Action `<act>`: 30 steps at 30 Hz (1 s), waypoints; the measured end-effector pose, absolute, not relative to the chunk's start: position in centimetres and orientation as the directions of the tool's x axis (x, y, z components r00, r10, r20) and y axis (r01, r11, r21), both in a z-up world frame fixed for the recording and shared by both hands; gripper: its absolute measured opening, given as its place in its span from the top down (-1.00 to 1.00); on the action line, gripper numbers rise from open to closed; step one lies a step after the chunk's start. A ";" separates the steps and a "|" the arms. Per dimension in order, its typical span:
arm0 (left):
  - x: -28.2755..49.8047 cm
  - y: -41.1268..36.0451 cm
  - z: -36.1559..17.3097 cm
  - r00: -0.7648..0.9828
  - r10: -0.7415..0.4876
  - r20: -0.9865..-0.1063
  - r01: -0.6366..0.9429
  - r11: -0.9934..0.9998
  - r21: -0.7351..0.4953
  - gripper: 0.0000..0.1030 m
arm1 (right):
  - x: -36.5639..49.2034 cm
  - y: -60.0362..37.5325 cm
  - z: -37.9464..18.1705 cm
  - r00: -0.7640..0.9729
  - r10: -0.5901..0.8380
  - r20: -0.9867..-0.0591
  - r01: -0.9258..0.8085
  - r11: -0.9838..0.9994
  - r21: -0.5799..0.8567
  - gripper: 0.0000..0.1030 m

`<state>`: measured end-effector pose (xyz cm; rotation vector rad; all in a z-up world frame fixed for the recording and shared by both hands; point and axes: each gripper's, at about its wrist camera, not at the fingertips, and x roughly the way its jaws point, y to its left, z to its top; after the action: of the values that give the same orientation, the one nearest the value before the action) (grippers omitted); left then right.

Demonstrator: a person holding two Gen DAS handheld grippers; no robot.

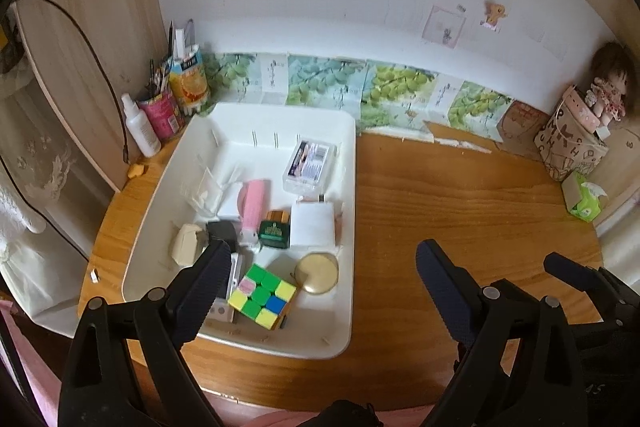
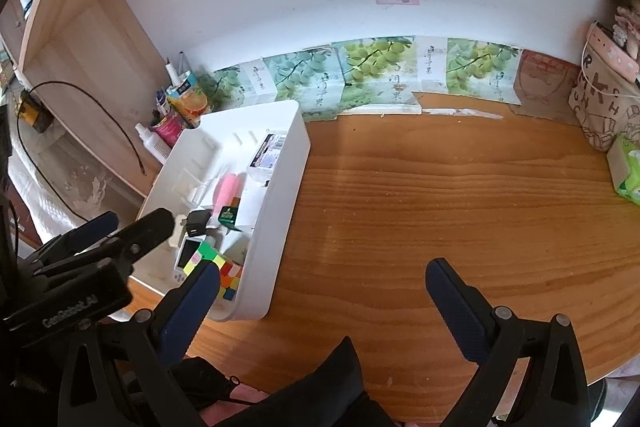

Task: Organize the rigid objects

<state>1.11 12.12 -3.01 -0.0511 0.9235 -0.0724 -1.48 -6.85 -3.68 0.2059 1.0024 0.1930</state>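
A: Wooden desk (image 2: 440,187) against a white wall, grape-print sheets (image 1: 396,87) lined along the back edge, and most of the tabletop bare on the right.

B: And on the left sits the white plastic bin (image 1: 344,307), loaded. Near its front there's a scrambled puzzle cube (image 1: 262,297) with a round tan compact (image 1: 317,273) just to its right.

A: Behind those, a small dark green box (image 1: 274,233), a white flat box (image 1: 312,231) beside it, and a pink tube (image 1: 255,211) lying lengthwise. A clear case with a printed card (image 1: 308,163) rests toward the back right corner.

B: Left gripper (image 1: 320,291) hovers over the bin's near right portion, jaws spread wide, nothing between them. One finger overlaps the left-hand items, the other hangs over bare wood.

A: Right gripper (image 2: 320,303) is released too, wide apart, empty, above the desk just right of the bin.

B: Back left corner: a white spray bottle (image 1: 140,127), a pink can of pens (image 1: 162,111) and an orange-print carton (image 1: 190,83). Far right, a doll (image 1: 610,87) on a lettered bag (image 1: 572,143), and a green tissue pack (image 1: 586,197) nearby.
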 end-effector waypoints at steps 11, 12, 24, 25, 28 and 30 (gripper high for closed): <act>2.0 11.5 -2.5 0.630 -0.088 -0.772 0.067 0.996 -0.059 -0.84 | -1.0 -7.6 -3.7 0.547 0.229 -0.805 -0.030 0.967 0.255 -1.00; 2.0 11.4 -2.5 0.631 -0.088 -0.771 0.069 0.996 -0.057 -0.84 | -1.0 -7.6 -3.7 0.546 0.226 -0.807 -0.024 0.967 0.255 -1.00; 2.4 11.1 -2.3 0.636 -0.087 -0.767 0.079 0.996 -0.048 -0.84 | -1.0 -8.0 -4.0 0.537 0.202 -0.819 0.014 0.969 0.248 -1.00; 2.4 11.2 -2.3 0.635 -0.082 -0.768 0.072 0.996 -0.047 -0.84 | -1.0 -8.0 -4.1 0.533 0.202 -0.821 0.014 0.969 0.247 -1.00; 2.4 11.3 -2.5 0.632 -0.078 -0.771 0.060 0.997 -0.052 -0.84 | -0.8 -7.9 -4.3 0.520 0.206 -0.829 0.007 0.969 0.245 -1.00; 2.4 11.6 -2.7 0.626 -0.075 -0.776 0.050 0.997 -0.056 -0.84 | -0.6 -7.6 -4.5 0.509 0.210 -0.835 -0.003 0.970 0.243 -1.00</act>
<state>2.38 11.57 -2.71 -0.0306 0.8914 -0.0715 -0.60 -7.58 -4.48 0.2215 1.0313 0.1296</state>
